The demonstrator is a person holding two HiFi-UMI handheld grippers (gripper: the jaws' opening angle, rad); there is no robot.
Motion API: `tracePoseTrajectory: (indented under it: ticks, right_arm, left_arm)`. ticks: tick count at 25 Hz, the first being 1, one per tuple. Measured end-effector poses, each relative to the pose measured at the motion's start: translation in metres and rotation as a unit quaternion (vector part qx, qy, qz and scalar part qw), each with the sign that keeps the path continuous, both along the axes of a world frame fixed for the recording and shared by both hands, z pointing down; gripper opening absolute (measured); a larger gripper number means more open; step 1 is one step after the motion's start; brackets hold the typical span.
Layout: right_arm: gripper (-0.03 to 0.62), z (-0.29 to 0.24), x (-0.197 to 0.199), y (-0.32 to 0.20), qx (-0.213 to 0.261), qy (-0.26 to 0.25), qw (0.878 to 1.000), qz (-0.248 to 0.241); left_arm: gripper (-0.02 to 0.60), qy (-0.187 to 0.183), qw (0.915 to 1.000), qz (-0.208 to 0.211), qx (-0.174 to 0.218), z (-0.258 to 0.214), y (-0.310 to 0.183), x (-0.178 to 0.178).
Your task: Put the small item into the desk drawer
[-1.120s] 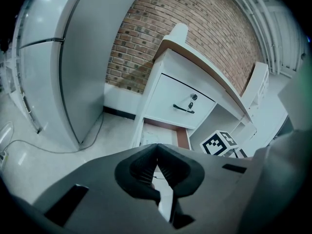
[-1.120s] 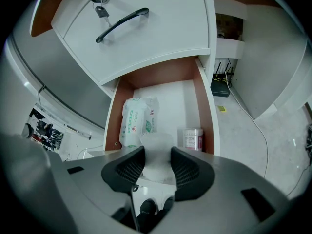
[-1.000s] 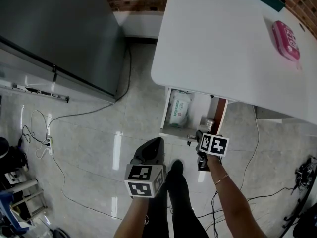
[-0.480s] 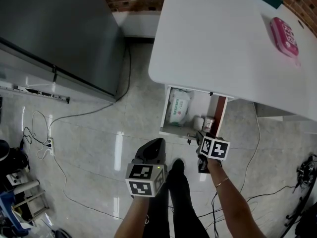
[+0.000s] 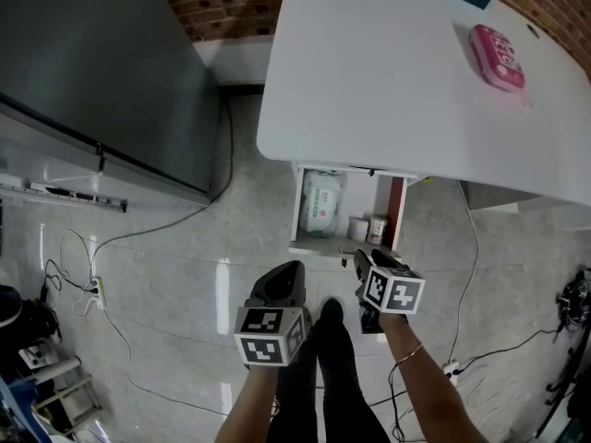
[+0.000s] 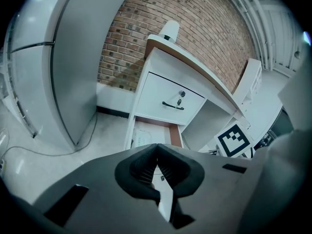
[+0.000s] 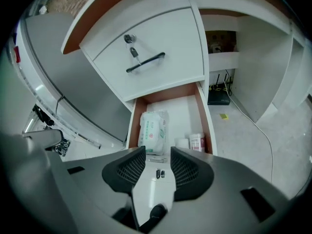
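The right gripper (image 5: 362,261) hangs above the front edge of the open desk drawer (image 7: 202,112), tilted down into it. Its jaws are spread with nothing between them, and they have just been closing a little. The small white jar (image 7: 182,143) sits inside the drawer, just past this gripper's tips and slightly to their right. A pink-labelled bottle (image 7: 197,141) stands just beside the jar, further right. A wipes pack (image 7: 152,129) lies left of the jar, apart from it. The left gripper (image 5: 290,275) is held beside the right one, short of the drawer, with its jaws pressed together and empty.
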State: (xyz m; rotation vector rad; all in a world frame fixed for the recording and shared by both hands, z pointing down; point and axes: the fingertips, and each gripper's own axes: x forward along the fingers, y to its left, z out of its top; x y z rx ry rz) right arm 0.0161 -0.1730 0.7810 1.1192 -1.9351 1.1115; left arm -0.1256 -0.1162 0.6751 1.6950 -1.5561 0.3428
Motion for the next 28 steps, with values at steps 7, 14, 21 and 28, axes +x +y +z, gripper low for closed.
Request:
tracePoseTrajectory:
  ticks: [7,14,21,28]
  right_arm:
    - [0.166,-0.072,0.003,0.018,0.045,-0.035,0.998,-0.001]
    - [0.122,-0.143,0.014,0.04,0.091,-0.06,0.994,0.017]
    - [0.071,-0.213,0.032,0.059,0.121,-0.067,0.989,0.046]
    - [0.036,-0.296,0.049,0.078,0.165,-0.08,0.981,0.059]
  left_arm:
    - [0.021,0.0,0.9997,0.022,0.011,-0.027,0.003,0.009]
    - [0.021,-0.01,0.9987,0.047,0.017,-0.053,0.009,0.017]
    - [0.021,-0.005,0.997,0.07,0.035,-0.105,0.015,0.03]
    - [0.021,-0.009,0.9942,0.088,0.061,-0.167,0.028,0.04]
